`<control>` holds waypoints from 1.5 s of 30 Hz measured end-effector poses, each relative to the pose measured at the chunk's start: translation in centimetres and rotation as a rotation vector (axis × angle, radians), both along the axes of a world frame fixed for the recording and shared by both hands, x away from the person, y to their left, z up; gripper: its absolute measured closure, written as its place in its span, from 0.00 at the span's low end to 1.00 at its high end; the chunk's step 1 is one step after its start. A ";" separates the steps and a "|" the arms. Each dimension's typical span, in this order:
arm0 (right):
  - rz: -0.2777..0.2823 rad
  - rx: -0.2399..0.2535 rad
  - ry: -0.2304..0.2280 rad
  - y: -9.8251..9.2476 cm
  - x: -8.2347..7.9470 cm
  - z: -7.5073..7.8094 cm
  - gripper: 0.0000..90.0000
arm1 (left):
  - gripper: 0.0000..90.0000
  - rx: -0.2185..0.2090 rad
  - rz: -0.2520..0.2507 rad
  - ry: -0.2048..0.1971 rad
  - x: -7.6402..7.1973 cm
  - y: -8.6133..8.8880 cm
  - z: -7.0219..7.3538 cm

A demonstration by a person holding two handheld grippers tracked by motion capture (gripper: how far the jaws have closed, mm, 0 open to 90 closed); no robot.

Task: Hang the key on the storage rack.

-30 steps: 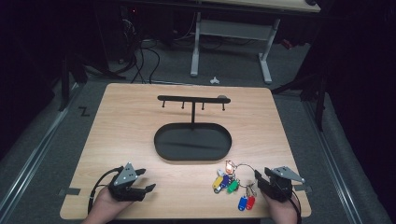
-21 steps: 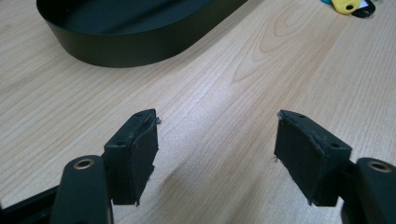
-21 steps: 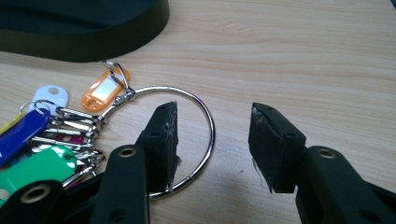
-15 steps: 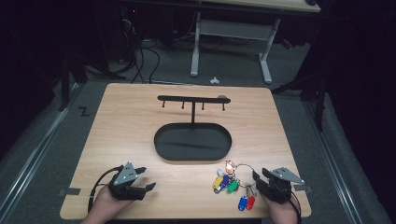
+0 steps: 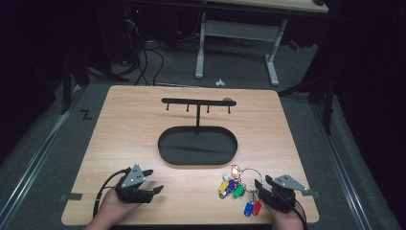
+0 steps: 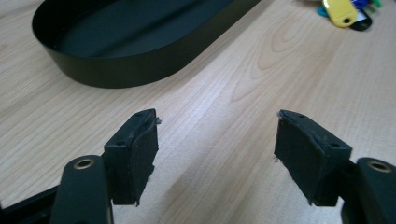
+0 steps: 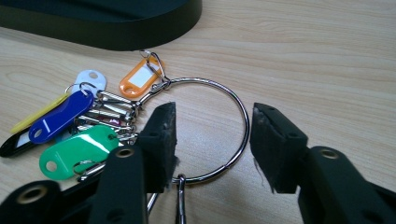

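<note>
A black oval tray (image 5: 197, 146) sits at the middle of the wooden table (image 5: 124, 124), and a black T-shaped hook stand (image 5: 198, 103) rises from its far rim, its crossbar carrying small pegs.

Just in front of the tray's right end lies a bunch of key tags on a large metal ring (image 7: 223, 130). The orange tag (image 7: 138, 82) lies closest to the tray wall; the white tag (image 7: 89, 79), blue tag (image 7: 60, 116), yellow tag (image 7: 39, 113) and green tag (image 7: 77, 151) fan out to one side of the ring, all flat on the table.

The right gripper (image 5: 268, 189) rests low on the table in front of the tray's right end, just beside the tags. Its fingers (image 7: 161, 144) are spread apart and hold nothing, straddling the near arc of the ring, with one finger inside the loop and the other outside it.

The left gripper (image 5: 151, 190) lies in front of the tray's left end, well apart from the tags. Its fingers (image 6: 133, 154) are wide apart over bare wood, pointing toward the tray wall.
</note>
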State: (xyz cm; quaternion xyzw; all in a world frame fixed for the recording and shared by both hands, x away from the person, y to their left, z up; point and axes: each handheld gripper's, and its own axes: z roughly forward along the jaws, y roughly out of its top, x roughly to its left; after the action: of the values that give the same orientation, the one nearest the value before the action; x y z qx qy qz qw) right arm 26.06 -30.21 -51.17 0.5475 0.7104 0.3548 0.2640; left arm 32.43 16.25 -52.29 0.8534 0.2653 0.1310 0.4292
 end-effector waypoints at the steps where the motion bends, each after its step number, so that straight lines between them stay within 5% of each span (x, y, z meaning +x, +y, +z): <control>1: -0.003 0.008 0.001 0.0 0.0 0.0 0.61 | 0.34 -0.004 0.008 0.010 0.2 0.0 -0.1; 9: -0.043 0.025 -0.005 0.1 0.2 0.1 0.66 | 0.34 -0.032 0.032 0.017 0.8 0.3 0.0; 19: -0.048 -0.016 0.059 0.6 1.1 0.1 0.58 | 0.35 -0.085 0.040 0.041 1.0 0.8 0.4; 34: 0.136 -0.216 0.223 2.3 1.8 1.9 0.50 | 0.36 -0.095 0.035 0.047 0.7 1.1 0.6; 45: 0.200 -0.293 0.314 2.3 2.8 3.1 0.45 | 0.36 -0.103 0.027 0.049 0.6 1.1 0.7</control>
State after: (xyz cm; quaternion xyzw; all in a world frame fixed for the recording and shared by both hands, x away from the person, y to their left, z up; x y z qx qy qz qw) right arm 28.83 -27.89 -48.03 0.4788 0.8374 0.1825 0.1905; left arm 33.04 17.40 -51.60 0.8295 0.2936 0.1022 0.4641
